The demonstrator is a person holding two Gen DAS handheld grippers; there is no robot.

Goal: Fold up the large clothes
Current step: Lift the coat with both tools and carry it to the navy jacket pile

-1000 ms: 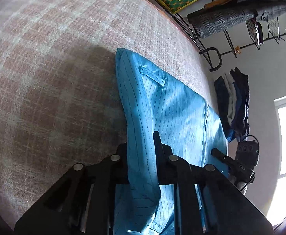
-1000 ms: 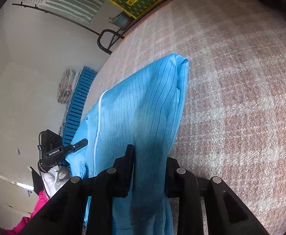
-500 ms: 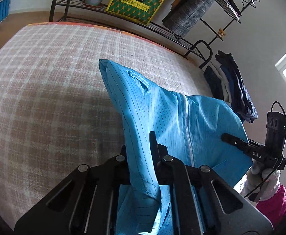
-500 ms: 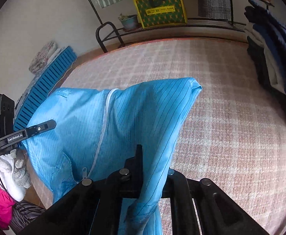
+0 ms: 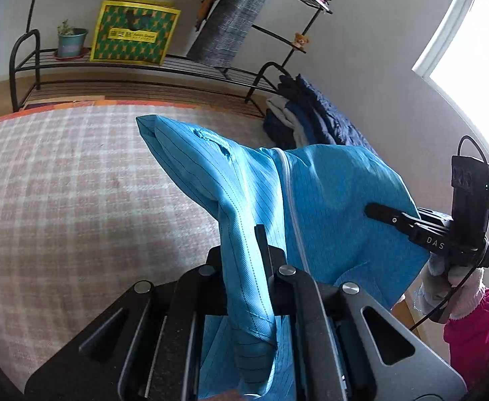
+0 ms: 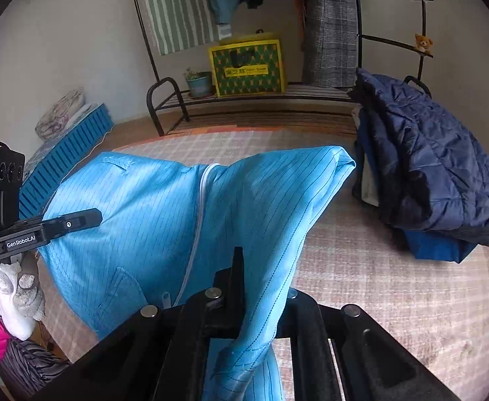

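L gripper (image 5: 261, 267) & R gripper (image 6: 254, 287) each pinched blue jacket (image 5: 328, 200), frame centre, above plaid bed (image 5: 60, 200); step: lift/spread; next likely lay flat

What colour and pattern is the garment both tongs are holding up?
Bright blue garment with thin dark pinstripes and a white zipper; clearest in the right wrist view.

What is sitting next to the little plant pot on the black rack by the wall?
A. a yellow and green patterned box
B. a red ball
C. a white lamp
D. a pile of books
A: on the black metal rack, the yellow and green patterned box stands right beside the small teal plant pot; no ball, books or lamp are there.
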